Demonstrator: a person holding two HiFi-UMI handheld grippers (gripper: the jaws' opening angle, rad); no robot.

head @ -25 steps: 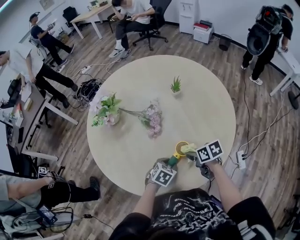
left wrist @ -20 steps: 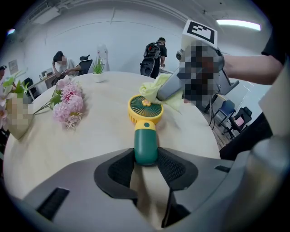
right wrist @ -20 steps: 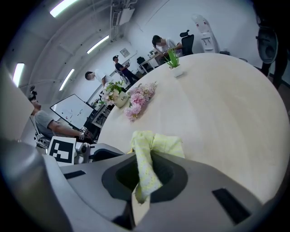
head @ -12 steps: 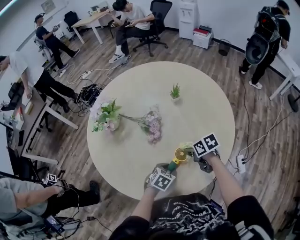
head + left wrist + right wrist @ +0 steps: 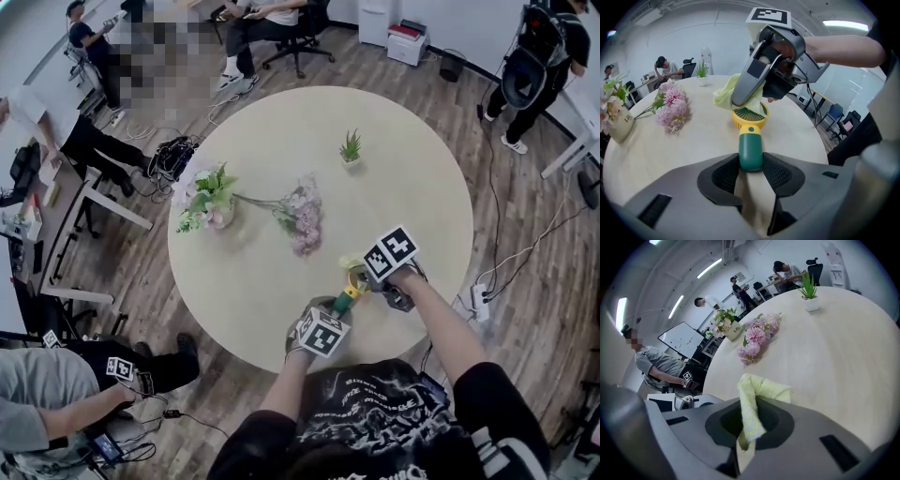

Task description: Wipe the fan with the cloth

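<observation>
A small hand fan lies low over the round table (image 5: 272, 281), with a green handle (image 5: 750, 151) and a yellow head (image 5: 749, 116). My left gripper (image 5: 751, 169) is shut on the handle, and in the head view it (image 5: 337, 306) sits near the table's front edge. My right gripper (image 5: 750, 420) is shut on a pale yellow-green cloth (image 5: 757, 397). In the left gripper view the right gripper (image 5: 757, 82) stands over the fan head and the cloth (image 5: 725, 95) lies against the head's far rim. The right gripper view does not show the fan.
A vase of flowers (image 5: 208, 206) and a loose pink bouquet (image 5: 302, 225) lie at the table's left middle. A small potted plant (image 5: 351, 148) stands farther back. People, desks and floor cables ring the table, and a power strip (image 5: 482, 302) lies on the floor at the right.
My right gripper has slid with the cloth across the fan head, away from me and slightly left. The left gripper has kept the fan still.
</observation>
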